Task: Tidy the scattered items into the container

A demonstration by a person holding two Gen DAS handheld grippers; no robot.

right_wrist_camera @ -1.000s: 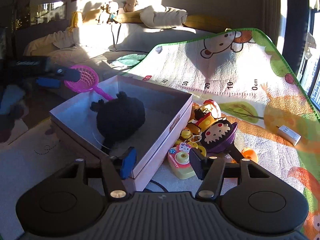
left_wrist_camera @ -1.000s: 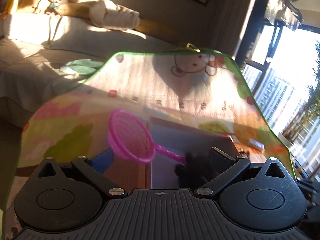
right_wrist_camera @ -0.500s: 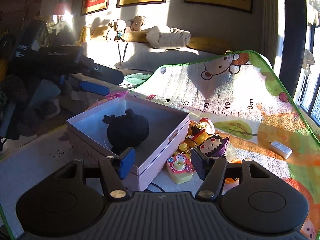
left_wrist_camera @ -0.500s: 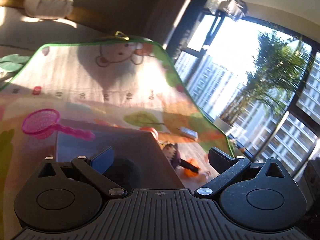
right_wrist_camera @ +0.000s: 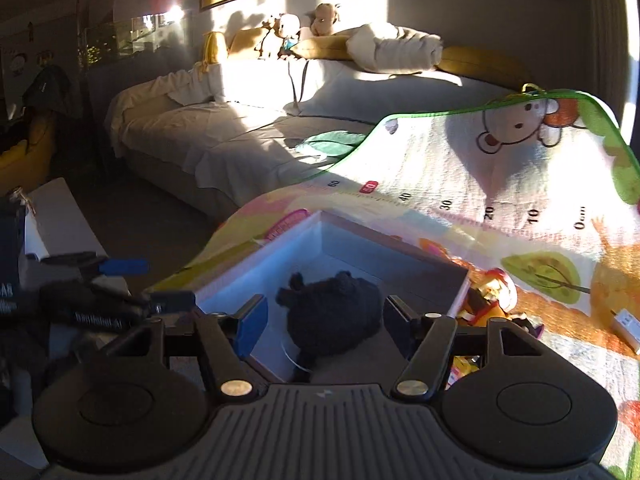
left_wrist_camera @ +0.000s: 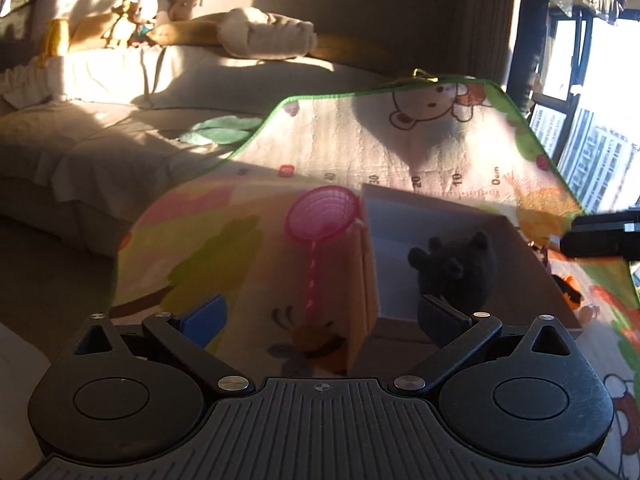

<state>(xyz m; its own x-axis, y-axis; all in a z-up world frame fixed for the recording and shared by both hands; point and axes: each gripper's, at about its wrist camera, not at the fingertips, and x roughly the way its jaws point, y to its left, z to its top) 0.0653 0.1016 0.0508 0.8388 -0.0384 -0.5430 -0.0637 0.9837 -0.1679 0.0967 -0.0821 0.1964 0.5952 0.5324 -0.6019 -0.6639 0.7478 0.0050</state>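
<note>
The left tongs [left_wrist_camera: 320,314] stand wide apart with nothing between them, hovering over the play mat [left_wrist_camera: 420,148] just beside the open box [left_wrist_camera: 400,216]; the box's near corner lies between the two fingers in the left wrist view. The right tongs [right_wrist_camera: 320,322] are opening, their pads clear of the black plush toy [right_wrist_camera: 332,312], which lies inside the box [right_wrist_camera: 320,240] and is seen between them. Against the box's outer wall, on the side toward the bed [left_wrist_camera: 100,140], a pink net scoop [left_wrist_camera: 322,212] lies flat on the mat, handle pointing toward the left tongs. On the box's opposite side a heap of small bright toys [right_wrist_camera: 490,296] sits touching or just beside its wall, and a small white block [right_wrist_camera: 626,322] lies farther out.
</note>
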